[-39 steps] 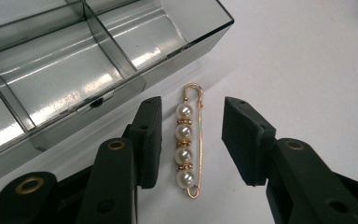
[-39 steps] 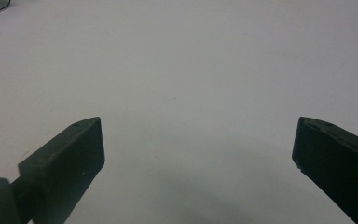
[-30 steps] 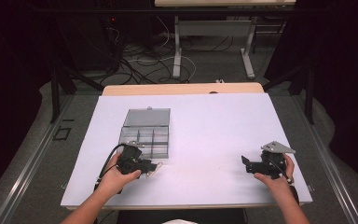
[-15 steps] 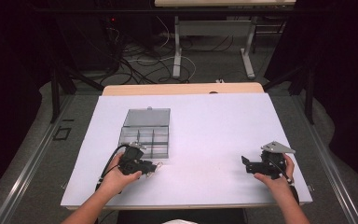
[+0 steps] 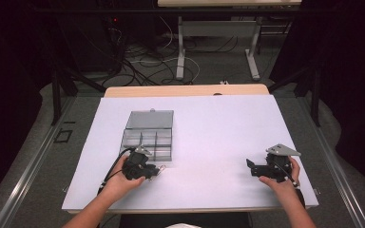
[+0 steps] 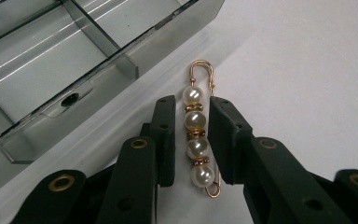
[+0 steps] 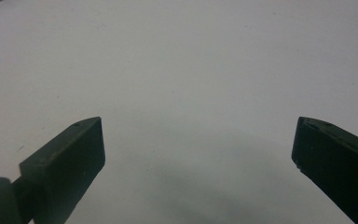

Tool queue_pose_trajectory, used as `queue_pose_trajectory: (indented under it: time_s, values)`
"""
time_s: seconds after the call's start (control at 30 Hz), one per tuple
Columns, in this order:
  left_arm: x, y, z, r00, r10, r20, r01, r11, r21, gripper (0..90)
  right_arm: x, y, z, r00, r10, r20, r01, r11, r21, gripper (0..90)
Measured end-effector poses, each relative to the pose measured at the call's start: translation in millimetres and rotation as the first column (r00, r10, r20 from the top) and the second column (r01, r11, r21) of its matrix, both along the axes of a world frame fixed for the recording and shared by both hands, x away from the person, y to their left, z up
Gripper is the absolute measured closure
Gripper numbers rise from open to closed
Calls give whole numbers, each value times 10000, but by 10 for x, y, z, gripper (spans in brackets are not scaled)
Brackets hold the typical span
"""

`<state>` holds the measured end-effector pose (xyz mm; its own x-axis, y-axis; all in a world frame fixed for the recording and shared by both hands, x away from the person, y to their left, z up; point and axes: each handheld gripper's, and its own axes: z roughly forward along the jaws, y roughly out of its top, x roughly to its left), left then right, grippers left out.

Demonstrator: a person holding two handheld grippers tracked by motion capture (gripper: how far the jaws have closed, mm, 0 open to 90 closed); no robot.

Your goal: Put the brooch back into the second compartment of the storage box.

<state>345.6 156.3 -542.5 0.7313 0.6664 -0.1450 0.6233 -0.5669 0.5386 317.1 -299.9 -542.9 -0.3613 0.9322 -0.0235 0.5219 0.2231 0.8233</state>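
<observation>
Closing left tongs (image 6: 192, 137) flank the pearl pin (image 6: 197, 135); right tongs (image 7: 198, 163) gape.

Open counter on the right, one box crowding the left

The clear divided box (image 5: 148, 135) with its raised lid stands just beyond the left claw (image 6: 192, 135), walling off that side there; the pearl pin (image 6: 197, 140) lies close beside its wall. Around the right claw (image 7: 198, 149) the white counter (image 5: 218, 128) lies bare, wide room between both hands.
</observation>
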Motion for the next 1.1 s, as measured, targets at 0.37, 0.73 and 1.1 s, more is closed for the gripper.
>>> queue_pose_trajectory:
  time_s: [0.37,0.73,1.1]
  values:
    - [-63,-73,6,9987,46,509,-77,9981,606,798,7,-1,-11,10000,51,-8,-51,10000,-49,22]
    - [-8,-6,3,9984,537,-180,-538,9985,-67,800,9,-2,-19,10000,22,-94,-22,10000,30,24]
    - [6,30,-3,9976,623,-315,-636,9971,-422,801,12,-11,-22,9999,53,-89,-53,10000,-29,25]
